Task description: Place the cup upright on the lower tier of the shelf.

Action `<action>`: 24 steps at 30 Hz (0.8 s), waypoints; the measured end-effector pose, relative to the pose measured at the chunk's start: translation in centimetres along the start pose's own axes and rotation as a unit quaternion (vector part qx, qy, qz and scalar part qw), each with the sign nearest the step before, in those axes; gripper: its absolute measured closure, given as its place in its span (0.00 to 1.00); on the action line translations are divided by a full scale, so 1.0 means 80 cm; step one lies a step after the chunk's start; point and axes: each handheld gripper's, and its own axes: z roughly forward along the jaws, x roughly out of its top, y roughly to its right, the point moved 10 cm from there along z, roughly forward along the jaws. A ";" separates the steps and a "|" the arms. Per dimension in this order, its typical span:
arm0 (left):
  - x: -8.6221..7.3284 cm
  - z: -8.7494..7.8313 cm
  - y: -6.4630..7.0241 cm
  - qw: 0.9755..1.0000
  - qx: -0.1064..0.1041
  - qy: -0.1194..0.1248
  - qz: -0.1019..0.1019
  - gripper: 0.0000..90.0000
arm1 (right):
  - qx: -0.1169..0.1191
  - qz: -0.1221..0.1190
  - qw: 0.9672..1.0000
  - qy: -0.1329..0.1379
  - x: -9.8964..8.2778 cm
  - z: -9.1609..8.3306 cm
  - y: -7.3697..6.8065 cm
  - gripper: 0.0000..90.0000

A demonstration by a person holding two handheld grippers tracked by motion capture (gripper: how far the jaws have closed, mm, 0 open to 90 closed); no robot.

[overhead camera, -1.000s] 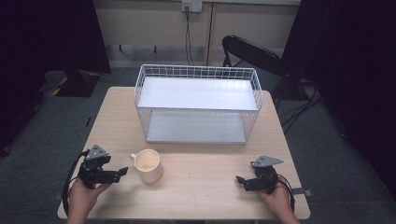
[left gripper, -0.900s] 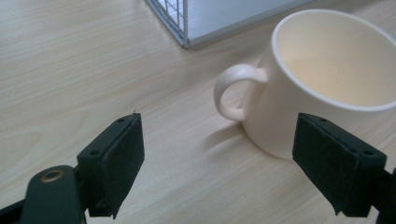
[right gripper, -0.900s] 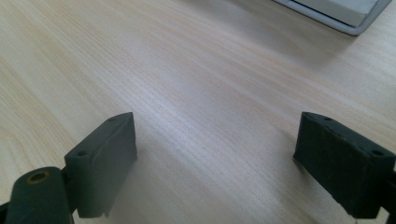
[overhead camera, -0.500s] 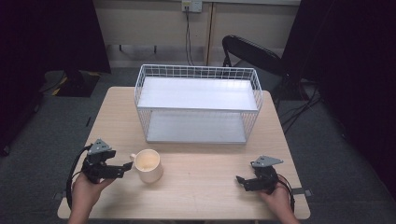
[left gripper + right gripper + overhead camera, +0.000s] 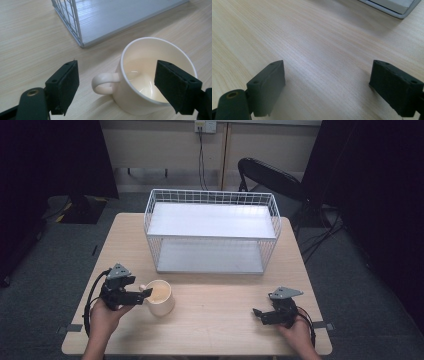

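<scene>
Pale wood is covering the counter (image 5: 220,320), with a white wire basket (image 5: 212,236) sitting toward its far side and a dark chair (image 5: 267,175) standing behind. Near the left front corner, a cream mug (image 5: 160,297) is standing upright and empty, well short of the basket.

The left gripper (image 5: 145,293) is pointing rightward at the mug, and it is plainly the nearer of the two; the right gripper (image 5: 257,312) is resting near the right front edge, well apart from the mug, with its fingers (image 5: 268,87) spread wide over bare wood and holding nothing.

In the left gripper view, the mug's handle (image 5: 103,82) is sticking out toward the gripper and lying between the two fingers (image 5: 63,86), with one finger off to the handle's outer side and the other in front of the mug's open mouth. The jaws have just been closing a little, yet they are standing fairly wide, and neither pad is pressing on the mug or handle, so nothing is gripped.

The coming move is probably turning on that handle: it is pointing left, straight at the left fingers, so they are likely needing only to ease further right and narrow onto either the handle or the near wall of the mug.
</scene>
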 end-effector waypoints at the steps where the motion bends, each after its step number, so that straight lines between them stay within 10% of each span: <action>1: 0.000 0.002 0.000 1.000 0.001 -0.001 0.002 0.25 | 0.000 0.000 1.000 0.000 0.000 0.000 0.000 0.13; 24: 0.003 0.025 0.016 0.999 -0.031 -0.019 0.031 0.53 | 0.000 0.000 1.000 0.000 0.000 0.000 0.000 0.13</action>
